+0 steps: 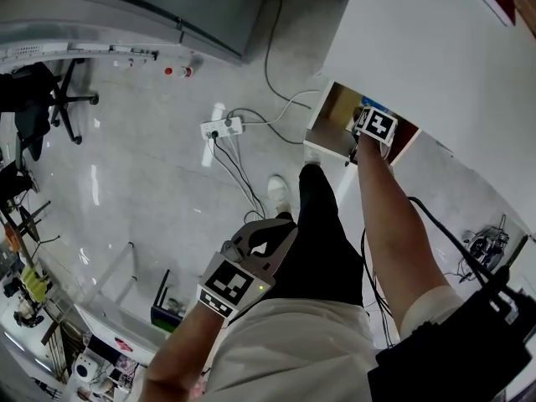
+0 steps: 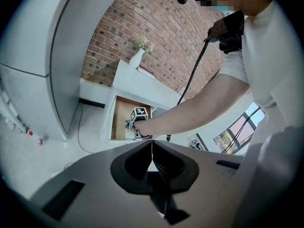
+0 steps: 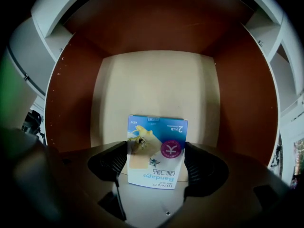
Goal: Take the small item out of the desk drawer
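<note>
The drawer (image 3: 71, 94) stands pulled out of the white desk (image 1: 435, 48), and everything that matters sits inside it. The small item is a box (image 3: 157, 141) of bandages. It lies toward the drawer's front edge, about midway between the two brown side walls, with bare pale floor between it and the back wall. The right gripper (image 3: 156, 163) reaches into the drawer from the front. Its two dark pads lie against the box's left and right long sides, so it looks to be pinching the box rather than merely straddling it. The box's long axis runs straight away from the gripper toward the drawer's back, so my guess is the coming move is a plain pull backward and up over the front edge, with no twist needed. The print reads upside down from this side: "Bandage" in blue, "HYNAUT" in small letters beneath it, a "2" near the far corner, and a round magenta seal. There are also Chinese characters that I cannot read with confidence. The left gripper (image 2: 152, 151) hangs well away from the drawer, down by the person's thigh, its jaws pressed together on nothing. The right arm is clearly the nearer one.
</note>
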`<state>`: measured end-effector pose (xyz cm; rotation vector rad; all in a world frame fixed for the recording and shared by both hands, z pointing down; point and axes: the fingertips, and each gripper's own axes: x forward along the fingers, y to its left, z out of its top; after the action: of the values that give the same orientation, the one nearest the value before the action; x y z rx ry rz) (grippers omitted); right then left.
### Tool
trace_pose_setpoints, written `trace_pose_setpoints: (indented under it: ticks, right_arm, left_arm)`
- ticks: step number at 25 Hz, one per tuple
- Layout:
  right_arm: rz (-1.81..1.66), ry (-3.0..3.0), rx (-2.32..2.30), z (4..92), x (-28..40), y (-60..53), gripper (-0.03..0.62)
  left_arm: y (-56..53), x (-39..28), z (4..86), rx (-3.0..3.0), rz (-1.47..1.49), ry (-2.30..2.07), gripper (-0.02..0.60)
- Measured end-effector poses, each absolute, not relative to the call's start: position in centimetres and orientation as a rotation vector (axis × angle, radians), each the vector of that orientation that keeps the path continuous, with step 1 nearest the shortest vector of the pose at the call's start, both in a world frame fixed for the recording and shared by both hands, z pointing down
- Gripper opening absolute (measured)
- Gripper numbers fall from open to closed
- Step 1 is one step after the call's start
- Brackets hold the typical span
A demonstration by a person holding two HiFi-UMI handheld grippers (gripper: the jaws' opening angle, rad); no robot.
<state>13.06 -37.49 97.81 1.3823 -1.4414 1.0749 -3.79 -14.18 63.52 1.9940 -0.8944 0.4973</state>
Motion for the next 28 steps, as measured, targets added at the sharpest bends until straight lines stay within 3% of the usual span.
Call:
trace_pose_setpoints:
  ticks: [9,28]
  right_arm:
    - [1.032,-1.495,1.359,96.1,12.0,-37.5,0.360]
    - [0.859,-1.718,1.273,82.6,10.2,-34.2,0.360]
  left_arm:
    - [-13.6,-4.8,63.0,1.997,0.474,-0.916,0.023]
    - [-9.6,-3.8,55.9,2.121,0.421,-0.890,0.025]
